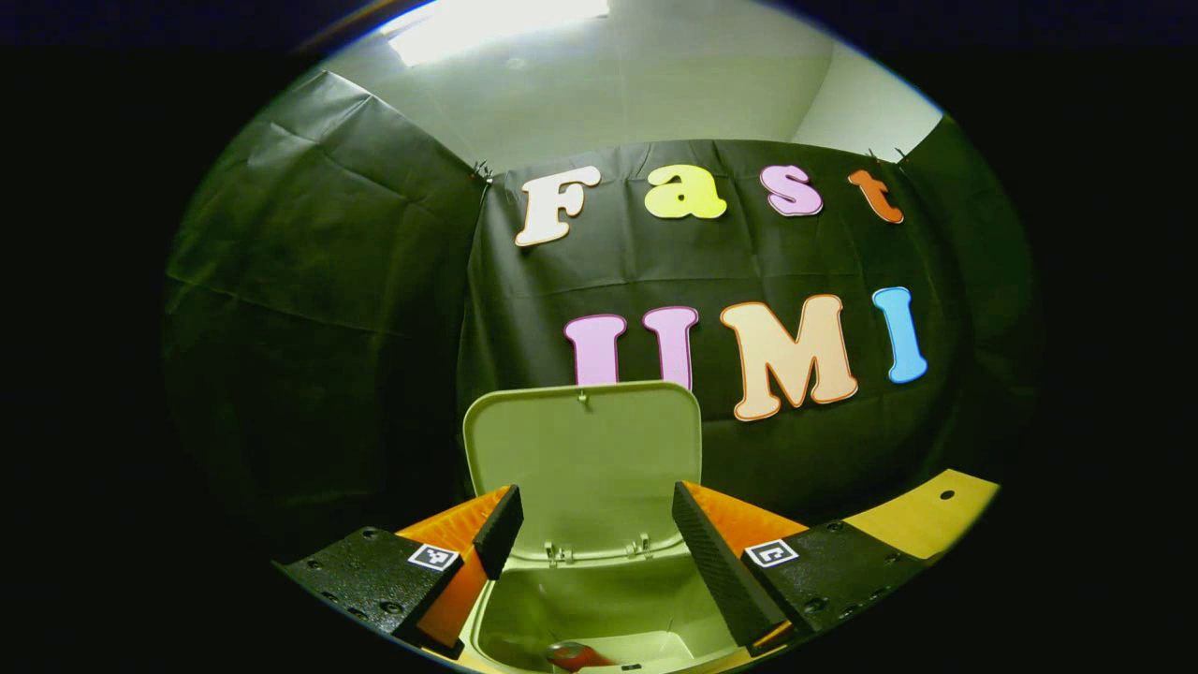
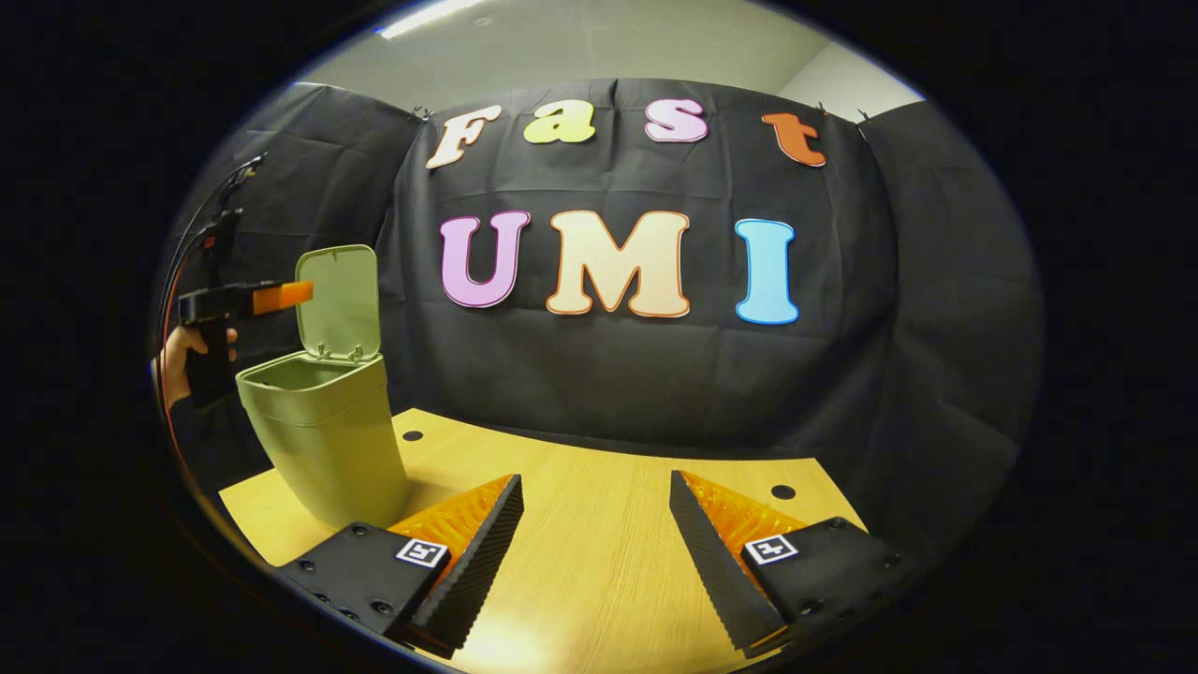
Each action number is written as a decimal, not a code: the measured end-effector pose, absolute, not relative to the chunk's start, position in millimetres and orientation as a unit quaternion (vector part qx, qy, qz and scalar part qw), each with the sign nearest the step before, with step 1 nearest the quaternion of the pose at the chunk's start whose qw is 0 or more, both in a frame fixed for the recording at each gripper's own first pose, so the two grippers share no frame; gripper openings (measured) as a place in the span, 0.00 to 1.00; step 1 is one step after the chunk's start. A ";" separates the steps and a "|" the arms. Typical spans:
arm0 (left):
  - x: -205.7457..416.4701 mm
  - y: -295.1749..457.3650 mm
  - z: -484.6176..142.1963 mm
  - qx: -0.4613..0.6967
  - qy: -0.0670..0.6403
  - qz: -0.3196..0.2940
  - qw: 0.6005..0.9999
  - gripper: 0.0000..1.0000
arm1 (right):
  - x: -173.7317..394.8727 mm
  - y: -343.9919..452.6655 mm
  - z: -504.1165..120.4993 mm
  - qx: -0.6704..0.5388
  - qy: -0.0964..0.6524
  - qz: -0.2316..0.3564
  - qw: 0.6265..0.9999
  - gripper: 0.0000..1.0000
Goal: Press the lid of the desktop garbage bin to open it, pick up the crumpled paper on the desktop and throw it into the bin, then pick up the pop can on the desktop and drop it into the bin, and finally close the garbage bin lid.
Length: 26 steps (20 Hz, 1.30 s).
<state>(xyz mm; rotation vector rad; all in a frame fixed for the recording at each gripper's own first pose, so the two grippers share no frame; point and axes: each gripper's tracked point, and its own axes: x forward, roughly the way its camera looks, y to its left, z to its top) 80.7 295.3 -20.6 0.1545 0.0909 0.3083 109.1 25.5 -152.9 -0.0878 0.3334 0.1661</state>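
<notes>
The green bin (image 1: 599, 608) stands right under my left gripper (image 1: 596, 491), with its lid (image 1: 582, 459) swung upright behind the opening. That gripper is open with nothing between its fingers. Deep inside the bin lies a red object (image 1: 573, 655) that looks like the pop can. In the right gripper view the bin (image 2: 323, 440) stands at the table's left end with its lid (image 2: 339, 300) raised, and a hand (image 2: 178, 360) holds the left gripper (image 2: 298, 295) level just above the rim. My right gripper (image 2: 595, 479) hovers open above the wooden table (image 2: 599, 562), well to the right of the bin.
The wooden table (image 2: 524, 459) has small dark holes (image 2: 782, 491) near its back edge. Black cloth walls close the booth behind and on both sides. A cable (image 2: 201, 225) rises from the left gripper's handle.
</notes>
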 end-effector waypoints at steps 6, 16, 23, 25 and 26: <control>122.8 306.1 50.2 0.058 -0.006 0.144 0.988 0.98 | 99.4 16.8 -160.9 -0.026 0.173 0.057 0.983 1.00; 199.5 342.7 51.5 0.046 0.053 0.121 0.990 0.97 | 81.3 8.3 -171.5 -0.017 0.183 0.016 0.983 1.00; 179.6 344.7 16.5 0.023 0.120 0.127 0.984 0.96 | 82.5 9.9 -174.4 -0.023 0.187 0.037 0.981 0.99; 168.1 338.8 15.4 0.023 0.121 0.132 0.984 0.99 | 85.0 11.9 -174.2 -0.021 0.187 0.052 0.981 0.99; 161.3 335.6 15.3 0.024 0.123 0.135 0.983 0.99 | 86.4 13.7 -174.2 -0.021 0.187 0.060 0.980 0.99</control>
